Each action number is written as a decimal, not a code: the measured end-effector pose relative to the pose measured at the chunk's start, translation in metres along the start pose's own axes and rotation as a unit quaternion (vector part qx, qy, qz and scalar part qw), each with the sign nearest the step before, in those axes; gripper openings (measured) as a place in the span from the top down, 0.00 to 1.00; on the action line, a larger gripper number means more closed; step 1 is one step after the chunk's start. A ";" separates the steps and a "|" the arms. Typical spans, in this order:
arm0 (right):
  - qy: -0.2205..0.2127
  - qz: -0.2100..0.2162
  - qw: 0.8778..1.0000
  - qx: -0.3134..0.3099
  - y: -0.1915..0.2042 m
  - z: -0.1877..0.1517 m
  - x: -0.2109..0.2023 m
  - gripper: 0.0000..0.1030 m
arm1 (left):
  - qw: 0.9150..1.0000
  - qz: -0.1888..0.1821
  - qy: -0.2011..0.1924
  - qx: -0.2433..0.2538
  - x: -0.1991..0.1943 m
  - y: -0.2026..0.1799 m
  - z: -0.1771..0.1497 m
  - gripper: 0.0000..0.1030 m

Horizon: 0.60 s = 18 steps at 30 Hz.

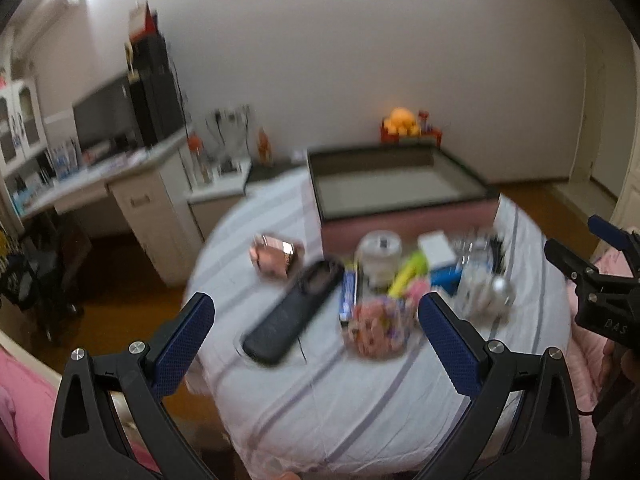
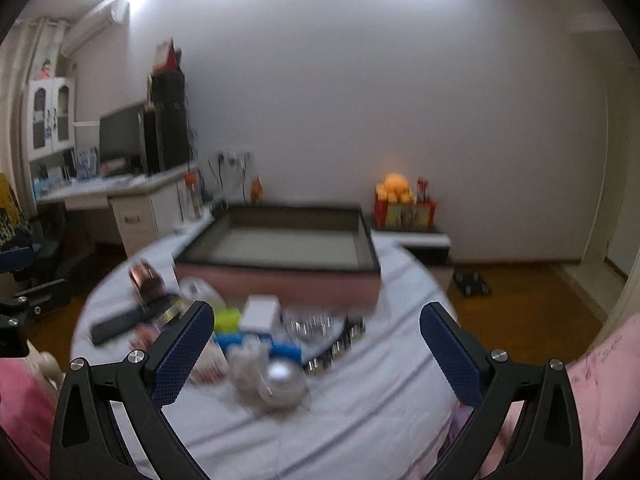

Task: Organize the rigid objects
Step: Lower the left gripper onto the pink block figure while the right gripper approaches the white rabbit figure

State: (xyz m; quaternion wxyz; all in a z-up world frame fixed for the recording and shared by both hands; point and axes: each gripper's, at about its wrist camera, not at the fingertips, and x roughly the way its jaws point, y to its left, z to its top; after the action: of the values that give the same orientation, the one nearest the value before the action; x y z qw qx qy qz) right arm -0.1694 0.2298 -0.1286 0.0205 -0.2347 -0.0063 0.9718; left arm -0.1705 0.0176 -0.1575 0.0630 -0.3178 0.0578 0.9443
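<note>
My left gripper (image 1: 316,320) is wide open, and nothing sits between its two blue pads (image 1: 182,344). My right gripper (image 2: 316,330) is wide open too, with nothing in it. Both point forward and a little down. From the left camera I can see my right gripper off to the side, black with a blue tip. The dark shape just under it is blurry, maybe the hand that holds it.

Striped white cloth table cover (image 1: 360,400), matt and wrinkled. Long black plastic remote (image 1: 294,312), matt; rose-gold metal cup (image 1: 276,256) glossy. Round silver cap (image 2: 282,376) shiny; floor glossy wood (image 2: 520,312).
</note>
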 end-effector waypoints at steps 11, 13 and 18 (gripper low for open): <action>0.086 0.050 0.995 0.004 0.009 -0.038 0.056 0.00 | 0.995 -0.016 0.095 0.010 0.069 -0.027 -0.028 0.00; 0.096 0.059 0.994 0.009 0.009 -0.042 0.065 0.00 | 0.994 -0.015 0.105 0.006 0.074 -0.025 -0.029 0.00; 0.108 0.073 0.991 0.011 0.016 -0.046 0.080 0.00 | 0.993 -0.015 0.119 -0.006 0.084 -0.025 -0.032 0.00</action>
State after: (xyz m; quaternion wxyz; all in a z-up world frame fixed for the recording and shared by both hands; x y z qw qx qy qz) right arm -0.2203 0.2177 -0.2066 -0.0474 -0.3380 0.0236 0.9397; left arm -0.2142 0.0441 -0.2355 0.0677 -0.4292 0.0548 0.8990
